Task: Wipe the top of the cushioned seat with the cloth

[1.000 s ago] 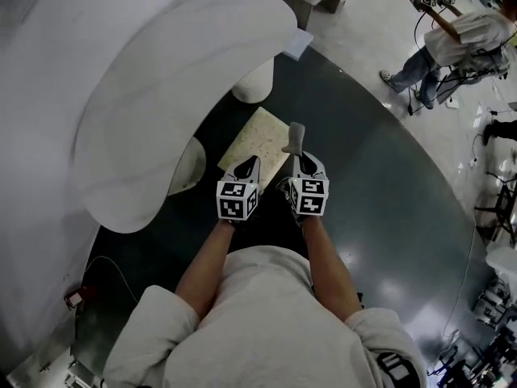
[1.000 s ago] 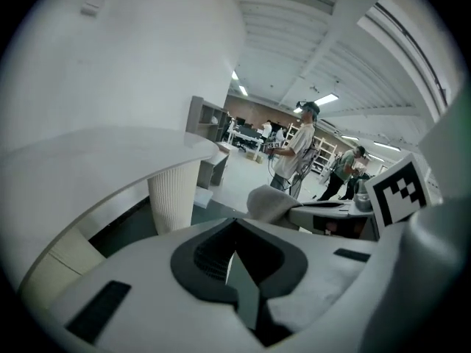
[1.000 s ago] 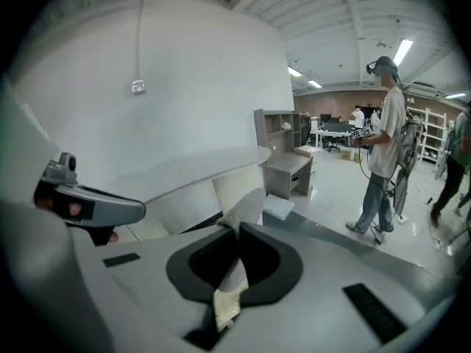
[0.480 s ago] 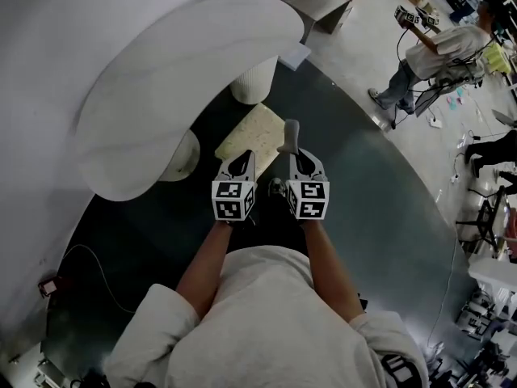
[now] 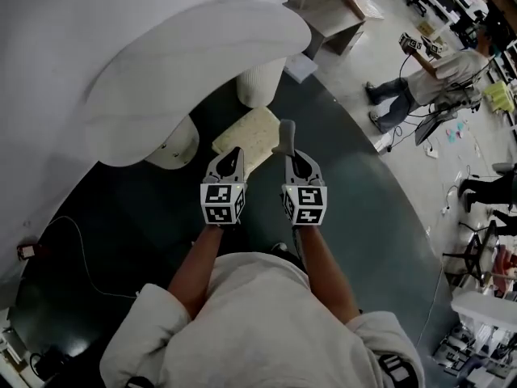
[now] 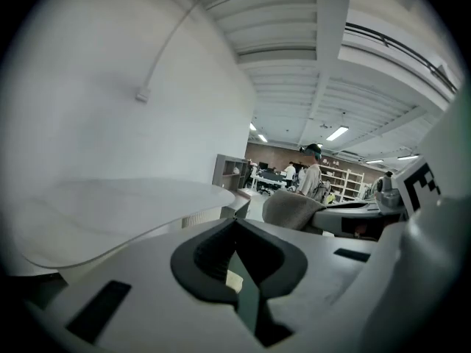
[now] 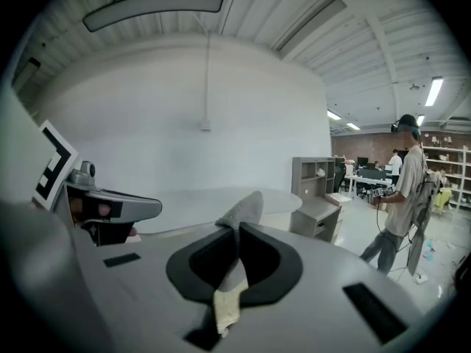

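I have both grippers held side by side in front of the person's chest, pointing toward 12 o'clock. The right gripper (image 7: 234, 250) is clenched on the cloth (image 7: 243, 210). A grey fold of it stands up out of the pinched jaws and a paler end hangs below them. From the head view the cloth (image 5: 285, 137) juts from the tip of the right gripper (image 5: 291, 158) toward 12 o'clock, over the dark floor (image 5: 380, 208). The left gripper (image 6: 235, 247) has its jaws pressed together with nothing between them; only a sliver of pale yellow shows through the slot under them.

The cushioned seat (image 5: 250, 129), a pale yellow pad, lies on the floor at 12 o'clock of the left gripper (image 5: 229, 158) and at 10 o'clock of the cloth, near both tips; whether the cloth touches it I cannot tell. It sits between two ribbed pedestals (image 5: 260, 83) under a wide white table (image 5: 186, 63), whose top partly overhangs the seat's far edge. A thin cable (image 5: 73, 234) trails on the floor at 9 o'clock. A person (image 5: 436, 75) stands well away at 2 o'clock, beside a grey shelf unit (image 7: 313, 182)
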Demonstrator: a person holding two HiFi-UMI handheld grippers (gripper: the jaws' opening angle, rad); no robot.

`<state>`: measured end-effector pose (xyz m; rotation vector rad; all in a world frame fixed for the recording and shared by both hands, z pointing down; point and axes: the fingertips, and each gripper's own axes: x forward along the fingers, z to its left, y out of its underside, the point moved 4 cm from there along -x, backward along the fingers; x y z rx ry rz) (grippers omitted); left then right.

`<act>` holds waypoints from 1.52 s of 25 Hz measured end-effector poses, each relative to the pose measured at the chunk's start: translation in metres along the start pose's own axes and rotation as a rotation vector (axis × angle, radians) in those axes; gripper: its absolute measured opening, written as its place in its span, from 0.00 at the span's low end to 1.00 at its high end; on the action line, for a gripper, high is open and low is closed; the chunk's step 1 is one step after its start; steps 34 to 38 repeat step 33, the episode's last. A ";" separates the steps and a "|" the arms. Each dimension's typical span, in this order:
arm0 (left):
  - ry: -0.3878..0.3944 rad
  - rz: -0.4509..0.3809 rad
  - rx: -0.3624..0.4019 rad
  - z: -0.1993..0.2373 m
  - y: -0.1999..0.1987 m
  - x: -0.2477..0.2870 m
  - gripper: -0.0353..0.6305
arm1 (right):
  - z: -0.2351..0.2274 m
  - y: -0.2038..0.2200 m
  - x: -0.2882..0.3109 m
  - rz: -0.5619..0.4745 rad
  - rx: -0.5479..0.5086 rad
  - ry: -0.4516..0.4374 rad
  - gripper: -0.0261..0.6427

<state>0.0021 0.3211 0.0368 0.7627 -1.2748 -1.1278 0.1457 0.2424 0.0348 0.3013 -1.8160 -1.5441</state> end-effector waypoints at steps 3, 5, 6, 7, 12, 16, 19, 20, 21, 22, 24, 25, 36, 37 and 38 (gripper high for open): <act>-0.040 -0.092 -0.020 -0.023 -0.010 -0.037 0.07 | 0.003 -0.012 -0.036 -0.067 -0.008 -0.026 0.06; -0.043 -0.145 -0.008 -0.049 -0.015 -0.063 0.07 | 0.003 -0.020 -0.068 -0.107 -0.028 -0.037 0.06; -0.048 -0.160 0.013 -0.063 -0.016 -0.073 0.08 | 0.002 -0.023 -0.083 -0.124 -0.038 -0.040 0.06; -0.058 -0.171 0.034 -0.075 -0.016 -0.082 0.08 | 0.000 -0.025 -0.096 -0.141 -0.045 -0.043 0.06; -0.116 -0.202 0.091 -0.121 -0.017 -0.111 0.07 | -0.015 -0.035 -0.150 -0.220 -0.041 -0.068 0.06; -0.114 -0.224 0.128 -0.139 -0.021 -0.124 0.07 | -0.016 -0.040 -0.170 -0.266 -0.035 -0.070 0.06; -0.112 -0.247 0.165 -0.147 -0.027 -0.128 0.08 | -0.017 -0.043 -0.176 -0.279 -0.048 -0.070 0.06; -0.108 -0.255 0.165 -0.150 -0.030 -0.128 0.08 | -0.019 -0.045 -0.179 -0.282 -0.051 -0.067 0.06; -0.102 -0.259 0.155 -0.151 -0.031 -0.129 0.08 | -0.020 -0.046 -0.181 -0.285 -0.053 -0.064 0.06; -0.097 -0.259 0.141 -0.153 -0.032 -0.128 0.07 | -0.022 -0.046 -0.183 -0.287 -0.052 -0.062 0.06; -0.092 -0.254 0.133 -0.157 -0.031 -0.128 0.07 | -0.025 -0.045 -0.187 -0.292 -0.044 -0.059 0.06; -0.089 -0.252 0.139 -0.160 -0.031 -0.129 0.08 | -0.026 -0.045 -0.189 -0.294 -0.040 -0.056 0.06; -0.060 -0.264 0.133 -0.177 -0.036 -0.128 0.07 | -0.027 -0.051 -0.195 -0.319 -0.035 -0.065 0.06; -0.060 -0.264 0.133 -0.177 -0.036 -0.128 0.07 | -0.027 -0.051 -0.195 -0.319 -0.035 -0.065 0.06; -0.060 -0.264 0.133 -0.177 -0.036 -0.128 0.07 | -0.027 -0.051 -0.195 -0.319 -0.035 -0.065 0.06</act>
